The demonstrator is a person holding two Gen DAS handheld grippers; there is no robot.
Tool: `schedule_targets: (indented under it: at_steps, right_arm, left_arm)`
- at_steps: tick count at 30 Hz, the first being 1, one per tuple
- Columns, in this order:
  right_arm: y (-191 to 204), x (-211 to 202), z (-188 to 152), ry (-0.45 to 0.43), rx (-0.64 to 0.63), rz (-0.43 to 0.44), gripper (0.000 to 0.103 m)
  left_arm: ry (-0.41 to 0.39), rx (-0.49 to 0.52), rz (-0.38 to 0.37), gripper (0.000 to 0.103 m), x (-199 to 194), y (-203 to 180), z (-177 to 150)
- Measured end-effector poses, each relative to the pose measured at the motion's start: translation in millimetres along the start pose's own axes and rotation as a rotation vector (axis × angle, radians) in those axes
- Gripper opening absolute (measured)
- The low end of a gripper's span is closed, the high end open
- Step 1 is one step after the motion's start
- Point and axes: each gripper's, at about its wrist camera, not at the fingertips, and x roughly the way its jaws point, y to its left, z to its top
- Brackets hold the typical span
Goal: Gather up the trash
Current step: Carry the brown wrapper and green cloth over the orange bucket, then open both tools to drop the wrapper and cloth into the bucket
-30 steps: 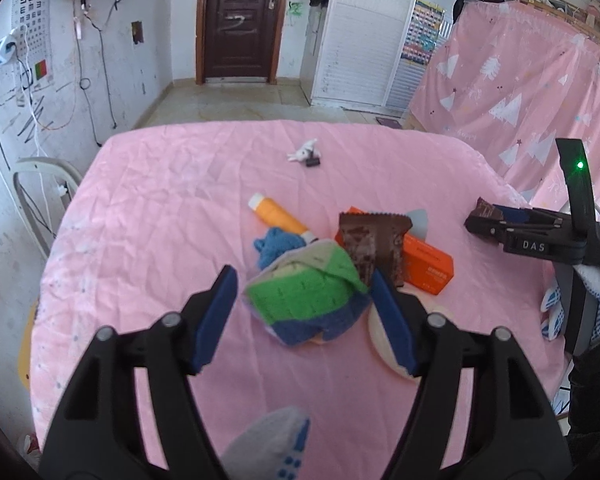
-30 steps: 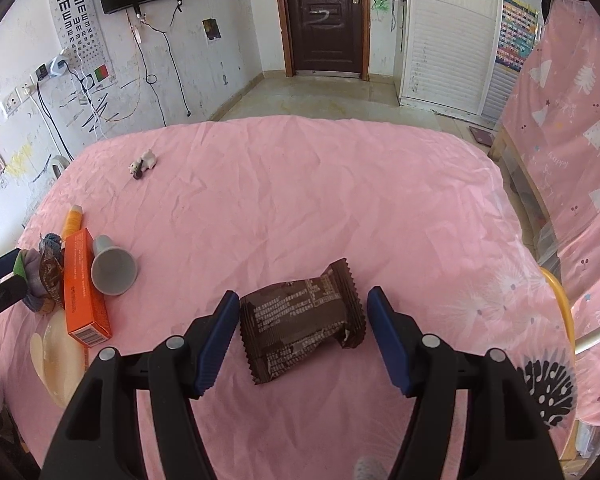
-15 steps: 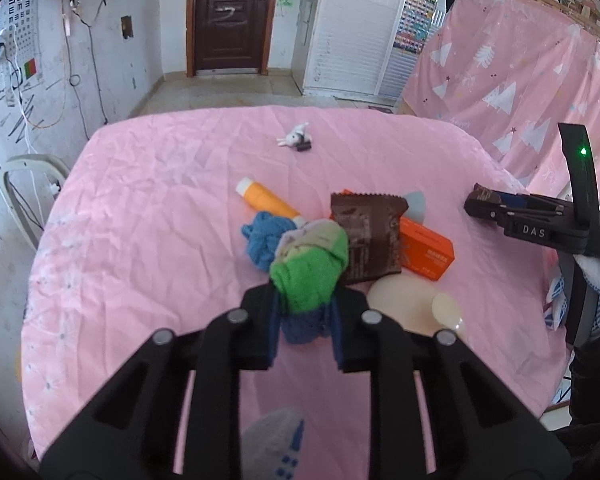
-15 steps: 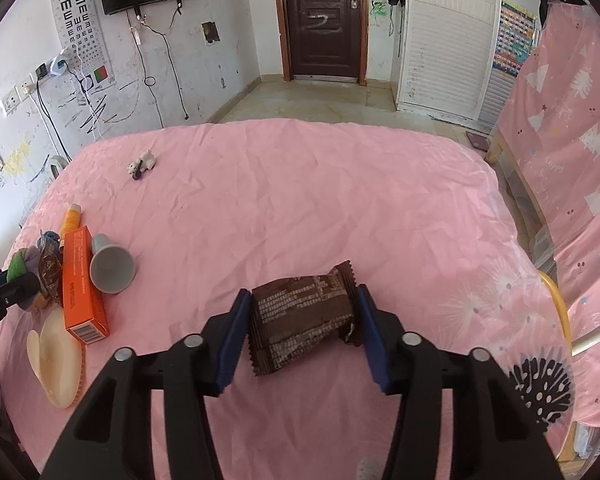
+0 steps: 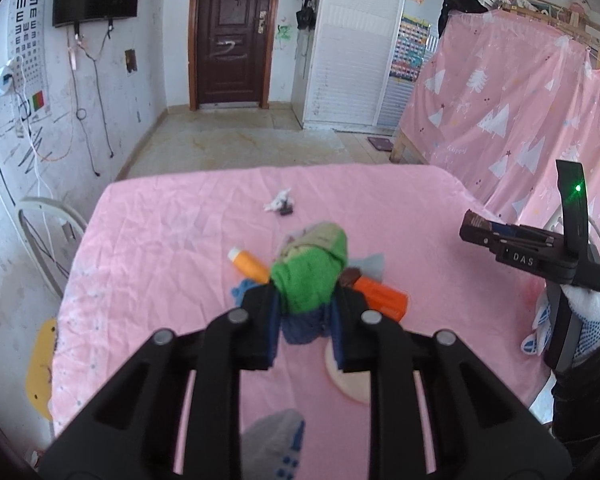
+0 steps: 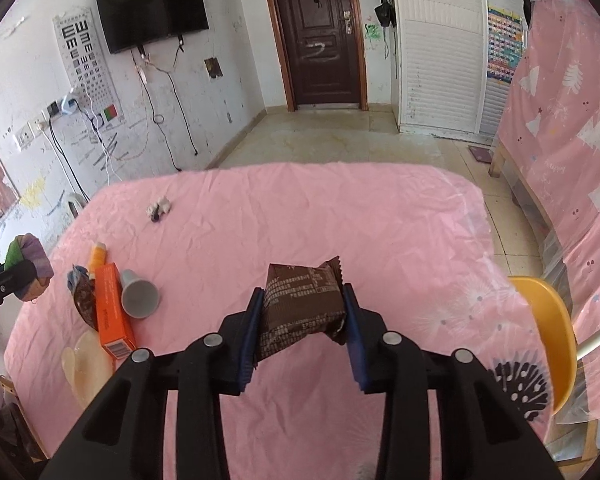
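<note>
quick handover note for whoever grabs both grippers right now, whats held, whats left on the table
Left gripper: shut on the green cloth bundle, lifted off the pink table.
Right gripper: jaws have just been closing, now clamped on the brown snack packet, also off the table.
Done: both picked up. No bin is in view.
Left on the table: orange box, grey cup, orange tube, second brown wrapper, small white scrap.

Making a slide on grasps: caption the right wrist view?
Right gripper shut on a brown wrapper, held above the pink table.
</note>
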Motion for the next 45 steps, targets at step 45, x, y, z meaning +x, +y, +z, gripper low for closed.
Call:
schedule_targets:
  at_steps: [45]
  right_arm:
    - [-277, -50, -45, -0.172, 0.394, -0.127, 0.039]
  left_arm:
    - [0.027, 0.229, -0.273, 0.02, 131, -340, 85]
